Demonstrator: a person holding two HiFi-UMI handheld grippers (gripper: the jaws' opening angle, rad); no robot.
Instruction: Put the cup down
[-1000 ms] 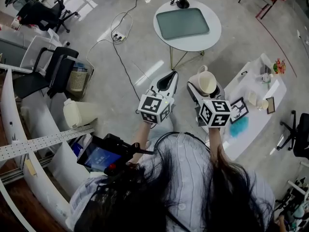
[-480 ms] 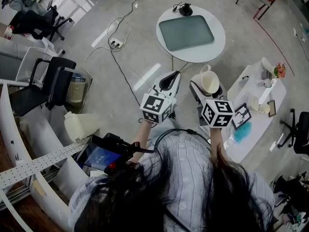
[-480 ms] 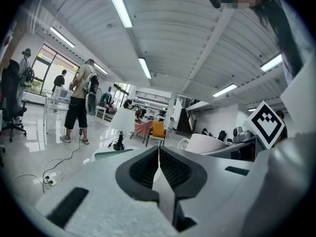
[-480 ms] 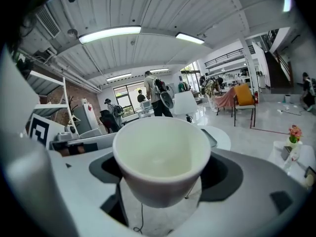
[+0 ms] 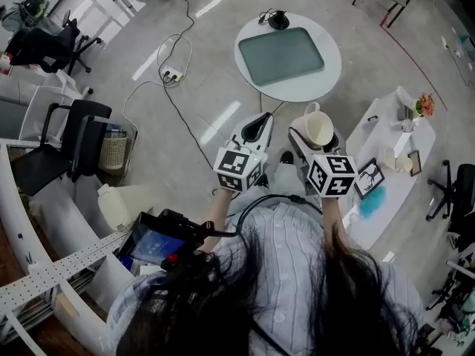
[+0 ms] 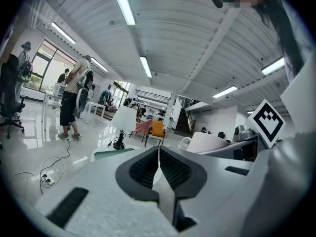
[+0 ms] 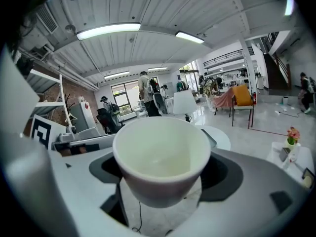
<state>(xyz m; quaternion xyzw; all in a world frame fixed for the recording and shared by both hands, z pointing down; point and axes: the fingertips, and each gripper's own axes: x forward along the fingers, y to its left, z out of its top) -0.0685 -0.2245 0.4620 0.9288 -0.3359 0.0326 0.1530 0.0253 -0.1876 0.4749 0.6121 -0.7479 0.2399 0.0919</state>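
Not yet done — the right gripper (image 5: 317, 133) clamps the cup (image 7: 160, 157) in mid-air, short of the far round worktop (image 5: 326, 69); the left gripper (image 6: 158, 169) is closed, empty.

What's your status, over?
Right tool shut on white cup, held over the floor. Left tool shut, empty. Round table ahead carries a grey tray; nothing between seen.

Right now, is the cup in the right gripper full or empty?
Empty. The right gripper view looks into the white cup: only its bare inside shows, no liquid.
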